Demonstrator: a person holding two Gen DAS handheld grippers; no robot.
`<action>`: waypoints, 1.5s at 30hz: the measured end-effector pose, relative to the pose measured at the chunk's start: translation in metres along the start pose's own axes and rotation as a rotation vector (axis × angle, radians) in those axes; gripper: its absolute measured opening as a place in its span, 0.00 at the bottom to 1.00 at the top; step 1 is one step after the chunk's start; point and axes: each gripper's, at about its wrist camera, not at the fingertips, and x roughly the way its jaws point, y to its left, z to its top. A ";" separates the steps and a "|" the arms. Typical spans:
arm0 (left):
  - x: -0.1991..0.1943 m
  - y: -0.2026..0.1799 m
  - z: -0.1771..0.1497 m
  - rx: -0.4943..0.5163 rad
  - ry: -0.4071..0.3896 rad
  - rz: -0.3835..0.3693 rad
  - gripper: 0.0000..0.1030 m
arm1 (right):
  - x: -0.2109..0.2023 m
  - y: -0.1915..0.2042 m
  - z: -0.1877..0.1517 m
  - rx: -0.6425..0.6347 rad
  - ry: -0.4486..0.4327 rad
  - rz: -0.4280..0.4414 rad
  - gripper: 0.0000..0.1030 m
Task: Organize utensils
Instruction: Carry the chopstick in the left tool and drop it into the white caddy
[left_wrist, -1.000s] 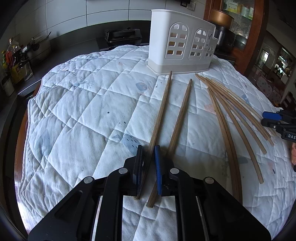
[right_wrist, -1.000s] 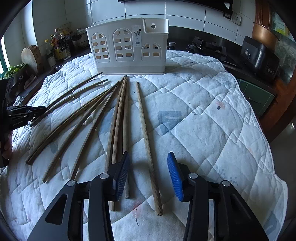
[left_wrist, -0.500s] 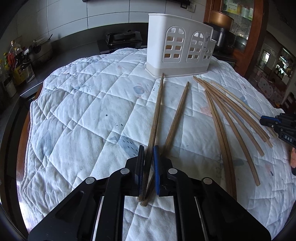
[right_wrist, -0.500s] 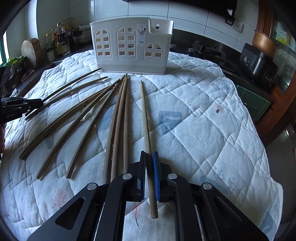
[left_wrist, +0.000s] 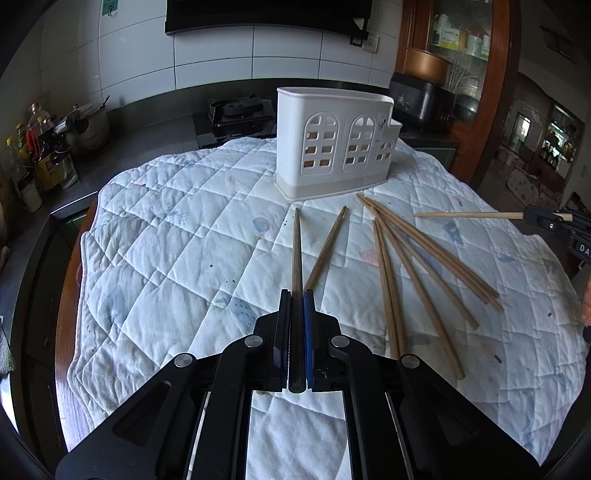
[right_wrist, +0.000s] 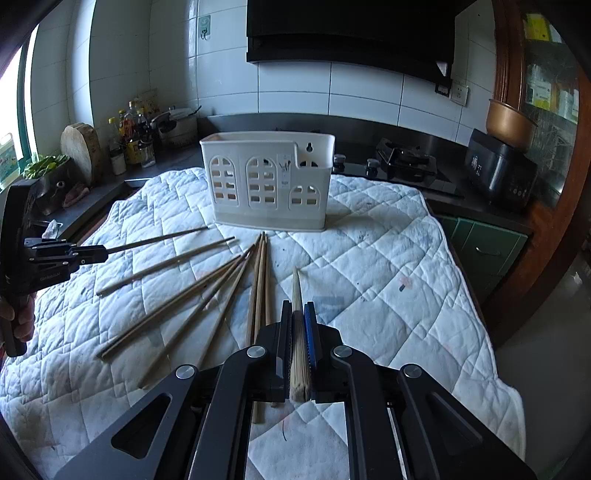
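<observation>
A white plastic utensil holder (left_wrist: 334, 142) (right_wrist: 269, 182) stands at the far side of a quilted cloth. My left gripper (left_wrist: 296, 295) is shut on a dark wooden chopstick (left_wrist: 296, 251), lifted above the cloth and pointing at the holder. My right gripper (right_wrist: 297, 308) is shut on a lighter chopstick (right_wrist: 296, 291), also lifted. Each gripper shows in the other's view, the right gripper (left_wrist: 532, 217) at the right edge and the left gripper (right_wrist: 99, 251) at the left edge. Several chopsticks (left_wrist: 413, 254) (right_wrist: 221, 280) lie fanned on the cloth, and one single chopstick (left_wrist: 325, 247) lies apart.
The white quilted cloth (left_wrist: 177, 236) covers a round table. Behind it runs a dark counter with a gas stove (right_wrist: 402, 158), bottles (left_wrist: 40, 155) and a black cooker (right_wrist: 498, 170). A wooden cabinet (left_wrist: 476, 74) stands at the right.
Both grippers have lifted up from the cloth, each carrying its chopstick. The right gripper, open one second ago, has shut on its chopstick.
</observation>
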 end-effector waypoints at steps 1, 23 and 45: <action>-0.003 -0.002 0.002 -0.004 -0.009 -0.008 0.05 | -0.002 0.000 0.005 -0.001 -0.009 0.005 0.07; -0.048 -0.024 0.128 0.002 -0.136 -0.090 0.05 | 0.005 -0.044 0.189 0.004 -0.064 0.085 0.06; -0.025 -0.048 0.257 0.042 -0.298 0.009 0.05 | 0.090 -0.031 0.227 -0.057 0.040 0.032 0.06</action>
